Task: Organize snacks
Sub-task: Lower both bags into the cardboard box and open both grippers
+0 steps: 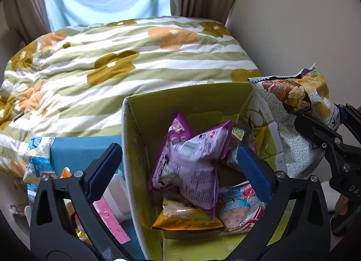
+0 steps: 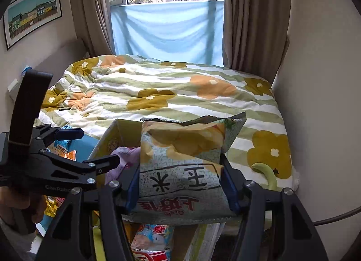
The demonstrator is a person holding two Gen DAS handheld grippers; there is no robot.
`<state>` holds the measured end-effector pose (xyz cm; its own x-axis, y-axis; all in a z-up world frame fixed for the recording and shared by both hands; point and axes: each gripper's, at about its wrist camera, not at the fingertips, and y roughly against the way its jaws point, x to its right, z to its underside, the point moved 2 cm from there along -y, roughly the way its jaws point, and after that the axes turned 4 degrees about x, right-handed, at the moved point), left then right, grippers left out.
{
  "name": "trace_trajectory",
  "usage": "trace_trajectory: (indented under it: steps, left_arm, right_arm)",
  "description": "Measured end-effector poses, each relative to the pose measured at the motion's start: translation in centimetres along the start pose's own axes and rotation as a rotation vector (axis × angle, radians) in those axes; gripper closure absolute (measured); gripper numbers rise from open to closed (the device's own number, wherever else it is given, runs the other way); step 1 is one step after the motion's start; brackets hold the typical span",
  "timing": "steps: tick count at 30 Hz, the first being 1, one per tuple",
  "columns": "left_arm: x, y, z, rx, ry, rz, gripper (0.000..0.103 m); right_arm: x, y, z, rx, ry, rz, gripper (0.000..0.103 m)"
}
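Observation:
A green cardboard box (image 1: 187,98) stands open at the foot of the bed, holding several snack packs, with a purple pack (image 1: 191,155) on top. My left gripper (image 1: 178,166) is open above the box, its jaws either side of the purple pack, empty. My right gripper (image 2: 182,184) is shut on a pale chip bag (image 2: 180,170), held above the box's right side. The bag also shows in the left wrist view (image 1: 295,103). The left gripper shows in the right wrist view (image 2: 90,148).
A blue box (image 1: 79,150) with more snacks, including a pink pack (image 1: 110,220), stands left of the green box. The bed with a flowered quilt (image 2: 180,89) lies behind. A wall (image 2: 315,103) is close on the right.

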<state>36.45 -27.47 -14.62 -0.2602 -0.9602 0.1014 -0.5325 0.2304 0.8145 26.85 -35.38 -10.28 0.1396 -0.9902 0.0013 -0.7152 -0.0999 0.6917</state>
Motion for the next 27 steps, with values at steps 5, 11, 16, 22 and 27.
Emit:
trace_trajectory:
  steps: [5,11,16,22,27]
  left_arm:
    - [-0.8,1.0,1.7,-0.022,0.003,-0.004,0.002]
    - [-1.4,2.1,2.7,-0.017,-0.024,-0.015,0.002]
    - [-2.2,2.5,2.9,-0.011,-0.020,-0.015,0.002]
    - [-3.1,2.8,3.5,-0.016,0.001,-0.034,0.002]
    - [-3.4,3.4,4.6,-0.021,0.022,-0.044,0.002]
  right_arm:
    - [1.6,-0.9,0.4,-0.022,-0.072,-0.020,0.046]
    - [2.5,-2.0,-0.5,-0.060,-0.148,-0.043,0.046]
    - [2.5,-4.0,-1.1,-0.101,-0.160,-0.030,0.045]
    - [3.1,-5.2,-0.5,-0.088,-0.265,-0.079,0.012]
    - [2.7,-3.8,0.2,-0.061,-0.273,-0.096,0.005]
